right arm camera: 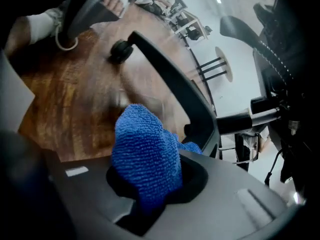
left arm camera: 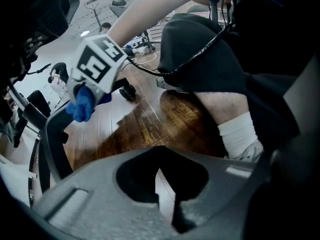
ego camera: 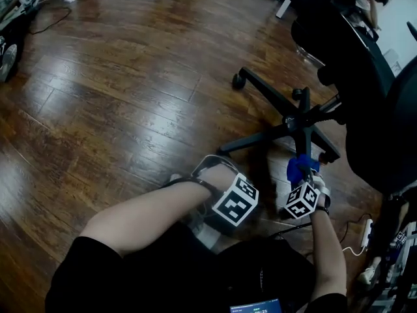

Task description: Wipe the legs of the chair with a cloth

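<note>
While right hand-held gripper [right arm camera: 143,203] clamps one cloth [right arm camera: 145,154], perhaps four chair legs [ego camera: 267,100] visible.

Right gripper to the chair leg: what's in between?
The blue cloth, clamped in the right gripper, bulges toward the chair leg; the right gripper view shows it. Contact unclear.

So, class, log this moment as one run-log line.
right gripper: shut on blue cloth | cloth beside chair leg | left gripper: shut, empty
</note>
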Demonstrator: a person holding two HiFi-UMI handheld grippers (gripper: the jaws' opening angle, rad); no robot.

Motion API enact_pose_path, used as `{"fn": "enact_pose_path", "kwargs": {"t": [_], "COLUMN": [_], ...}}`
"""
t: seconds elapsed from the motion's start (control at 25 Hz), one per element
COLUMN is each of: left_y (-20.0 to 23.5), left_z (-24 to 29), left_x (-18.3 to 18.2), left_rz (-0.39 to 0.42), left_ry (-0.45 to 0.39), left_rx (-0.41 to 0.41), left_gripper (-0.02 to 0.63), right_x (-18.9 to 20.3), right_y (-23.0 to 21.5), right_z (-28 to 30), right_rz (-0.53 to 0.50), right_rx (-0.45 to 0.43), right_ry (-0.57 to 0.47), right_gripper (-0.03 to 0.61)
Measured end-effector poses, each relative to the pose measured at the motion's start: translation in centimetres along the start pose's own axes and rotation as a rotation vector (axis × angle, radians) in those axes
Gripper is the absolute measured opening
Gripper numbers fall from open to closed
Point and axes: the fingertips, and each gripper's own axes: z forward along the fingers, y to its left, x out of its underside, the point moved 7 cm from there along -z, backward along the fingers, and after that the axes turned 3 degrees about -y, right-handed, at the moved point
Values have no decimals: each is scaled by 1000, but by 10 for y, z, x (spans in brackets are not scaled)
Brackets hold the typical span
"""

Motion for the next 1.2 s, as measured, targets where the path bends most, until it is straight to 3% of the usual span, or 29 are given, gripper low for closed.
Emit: {"fn": "enact_pose_path", "kwargs": {"t": [0.2, 0.32, 0.44, 0.72, 0.84, 1.0, 1.2], "left_y": [-3, -5, -6, -1, 3, 4, -4], "left_z": [-5, -4, -4, 0, 4, 6, 8], "left_x": [-8, -13, -18, -21, -16, -7, -8], "left_rz": [22, 39, 57, 80, 71, 53, 44], "left_ry": [25, 27, 13, -44, -70, -62, -23], "left_rx": [-11, -6, -6, 14, 27, 38, 46], "left_gripper": [0, 0, 0, 0, 0, 0, 0], "right_x": [34, 40, 29, -29, -42, -39, -4], "right_y": [61, 69, 48, -52, -75, -66, 1], "right_z": [-44, -49, -36, 34, 52, 47, 8], "right_rz": [-75, -108, -121, -101, -59, -69, -116], "right_rx": [-156, -186, -162, 19, 65, 88, -30], "right_ry": [90, 110, 120, 125, 129, 105, 114], "right_gripper": [63, 61, 61, 61, 61, 60, 61]}}
